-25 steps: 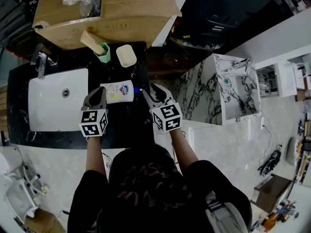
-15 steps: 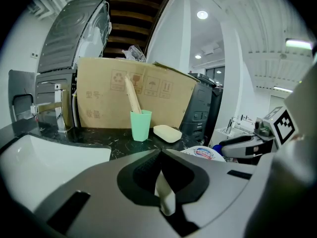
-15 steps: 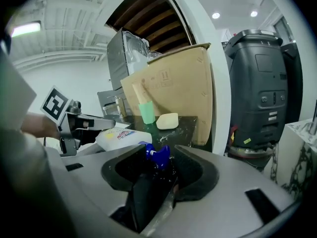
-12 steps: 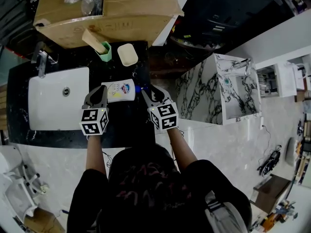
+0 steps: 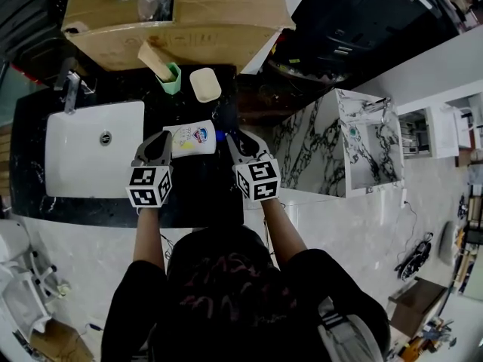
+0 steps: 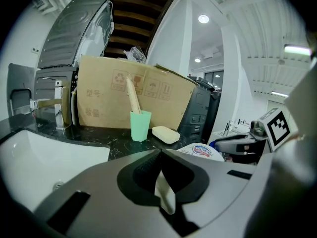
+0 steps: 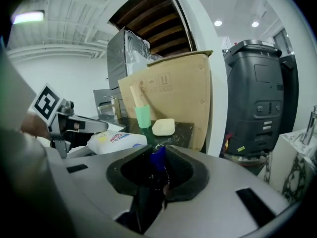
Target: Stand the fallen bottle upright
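Count: 1 white plastic bottle with blue cap (image 5: 192, 138), 1 mint-green plastic cup (image 5: 172, 80), 1 cream oval soap bar (image 5: 204, 84), 1 brown cardboard box (image 5: 173, 29), 1 white rectangular sink (image 5: 75, 164).

The bottle lies on its side on the black marble counter (image 5: 196, 194), just right of the sink. Its cap end points away from the sink; red/blue logo and yellow marks face up. Cup and soap sit past the sink's far right corner, box farther back.

- left gripper (image 5: 155, 145): jaws pressed together, empty, at the bottle's sink-side end.
- right gripper (image 5: 232, 140): jaws just closed in, now pinching the blue cap (image 7: 157, 158).
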